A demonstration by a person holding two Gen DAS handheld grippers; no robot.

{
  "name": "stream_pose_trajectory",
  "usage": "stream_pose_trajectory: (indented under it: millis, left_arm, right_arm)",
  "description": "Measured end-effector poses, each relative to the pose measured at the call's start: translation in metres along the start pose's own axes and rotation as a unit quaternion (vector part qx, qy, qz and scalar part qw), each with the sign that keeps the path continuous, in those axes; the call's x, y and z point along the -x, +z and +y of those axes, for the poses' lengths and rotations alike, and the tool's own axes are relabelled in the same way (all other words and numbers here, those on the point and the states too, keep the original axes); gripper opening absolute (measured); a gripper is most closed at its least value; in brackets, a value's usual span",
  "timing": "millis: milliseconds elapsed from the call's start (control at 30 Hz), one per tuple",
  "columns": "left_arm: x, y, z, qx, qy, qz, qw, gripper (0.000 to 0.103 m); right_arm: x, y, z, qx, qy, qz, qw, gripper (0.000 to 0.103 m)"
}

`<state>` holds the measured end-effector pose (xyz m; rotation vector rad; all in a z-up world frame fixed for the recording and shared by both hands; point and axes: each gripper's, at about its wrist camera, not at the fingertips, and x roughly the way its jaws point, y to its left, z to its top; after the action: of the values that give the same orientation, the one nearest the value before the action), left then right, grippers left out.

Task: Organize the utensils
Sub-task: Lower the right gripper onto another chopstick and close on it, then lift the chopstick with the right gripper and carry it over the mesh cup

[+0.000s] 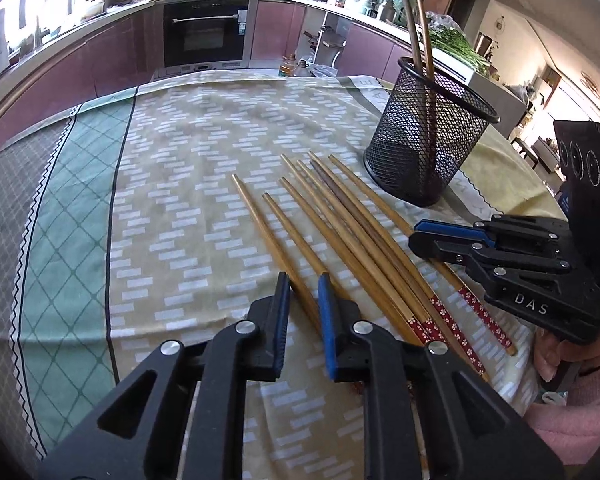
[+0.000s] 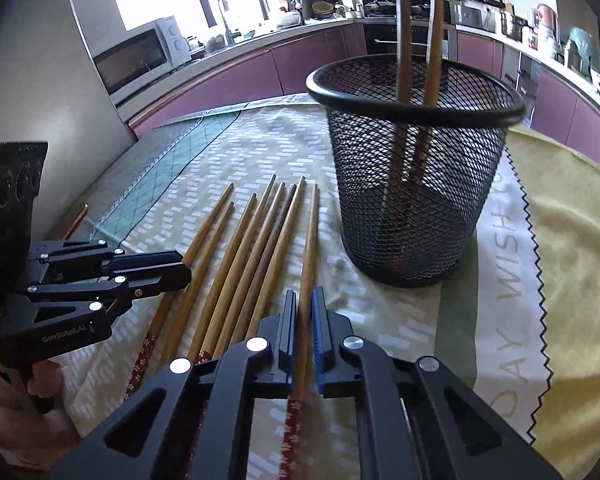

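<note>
Several wooden chopsticks (image 1: 340,216) (image 2: 256,240) lie side by side on the tablecloth, red patterned ends toward me. A black mesh holder (image 1: 428,136) (image 2: 416,184) stands just beyond them with two chopsticks (image 1: 420,32) (image 2: 404,20) upright inside. My left gripper (image 1: 303,292) (image 2: 186,270) is low over the left end of the row. Its jaws stand narrowly apart around the leftmost chopstick, with a gap beside it. My right gripper (image 2: 305,300) (image 1: 414,236) is shut on the rightmost chopstick (image 2: 309,240), which still lies along the cloth.
A patterned tablecloth (image 1: 172,184) covers the table, and a yellow cloth (image 2: 572,240) lies under and right of the holder. A hand in a pink sleeve (image 1: 572,408) holds the right gripper. Kitchen counters, an oven (image 1: 206,32) and a microwave (image 2: 140,56) stand beyond the table.
</note>
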<state>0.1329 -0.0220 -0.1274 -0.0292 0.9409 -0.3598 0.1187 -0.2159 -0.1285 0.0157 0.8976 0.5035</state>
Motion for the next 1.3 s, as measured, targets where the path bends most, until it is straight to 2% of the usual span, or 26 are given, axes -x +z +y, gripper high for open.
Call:
stream_pose_trajectory:
  millis: [200, 333, 467, 567, 600, 667, 800, 900, 1033, 1300]
  left_arm:
    - [0.004, -0.003, 0.002, 0.011, -0.002, -0.003, 0.9999, 0.011]
    - [0.009, -0.005, 0.002, 0.012, -0.006, -0.007, 0.9999, 0.001]
    - [0.012, -0.007, 0.000, 0.005, -0.009, -0.005, 0.9999, 0.001]
    - [0.011, -0.009, -0.001, 0.002, 0.000, -0.001, 1.0000, 0.011]
    - [0.011, -0.011, -0.001, 0.001, 0.005, 0.000, 1.0000, 0.017]
    - [0.009, -0.011, -0.001, -0.002, 0.006, 0.003, 1.0000, 0.020]
    - [0.006, -0.009, -0.004, -0.011, 0.011, 0.005, 0.9999, 0.019]
    - [0.003, -0.005, -0.004, -0.013, 0.021, 0.004, 0.9997, 0.012]
    - [0.002, -0.002, -0.005, -0.012, 0.028, -0.001, 0.9995, 0.010]
    - [0.015, -0.007, -0.003, -0.002, 0.014, -0.012, 0.9998, 0.008]
  right_arm:
    - [0.007, -0.002, -0.007, -0.013, 0.011, -0.010, 1.000, 0.006]
    - [0.014, -0.004, -0.005, -0.005, 0.020, -0.017, 1.000, 0.006]
    - [0.019, -0.006, -0.004, 0.007, 0.027, -0.020, 0.999, 0.006]
    - [0.019, -0.006, -0.003, 0.009, 0.030, -0.017, 0.999, 0.006]
    - [0.019, -0.005, -0.002, 0.010, 0.031, -0.017, 0.999, 0.006]
    - [0.019, -0.005, 0.000, 0.014, 0.034, -0.017, 0.999, 0.006]
    - [0.016, -0.003, 0.005, 0.024, 0.036, -0.013, 0.999, 0.006]
    - [0.012, -0.003, 0.006, 0.028, 0.036, -0.008, 0.999, 0.006]
    - [0.007, -0.003, 0.008, 0.033, 0.034, 0.000, 0.999, 0.006]
    - [0.002, -0.002, 0.008, 0.039, 0.031, 0.011, 0.999, 0.007]
